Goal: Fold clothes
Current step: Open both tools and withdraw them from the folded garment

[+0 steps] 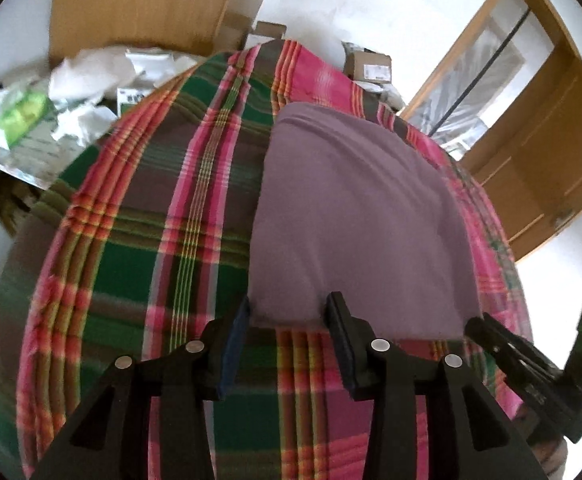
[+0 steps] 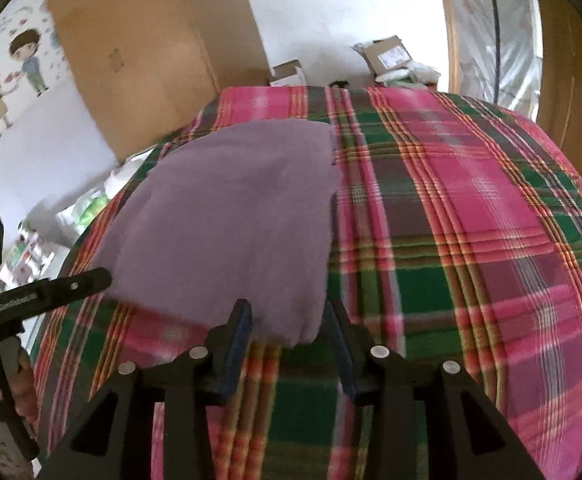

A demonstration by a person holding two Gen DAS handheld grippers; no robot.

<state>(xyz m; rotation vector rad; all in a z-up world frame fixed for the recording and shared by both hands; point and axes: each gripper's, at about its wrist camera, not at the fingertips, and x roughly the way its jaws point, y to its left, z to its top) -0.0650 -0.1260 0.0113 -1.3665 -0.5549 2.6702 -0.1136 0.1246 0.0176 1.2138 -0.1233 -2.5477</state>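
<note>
Lying flat on the plaid bedspread [image 1: 139, 264] was a folded purple garment [image 1: 355, 216], pretty neat already. Left gripper [image 1: 289, 312] was spread wide at its near edge, nothing pinched. Right gripper [image 2: 289, 318] was also wide apart, straddling the near right corner.

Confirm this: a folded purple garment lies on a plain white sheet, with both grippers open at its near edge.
Not quite. The folded purple garment lies on a pink-and-green plaid sheet, not a plain white one; both wrist views show it. The left gripper and right gripper are indeed open at its near edge.
</note>
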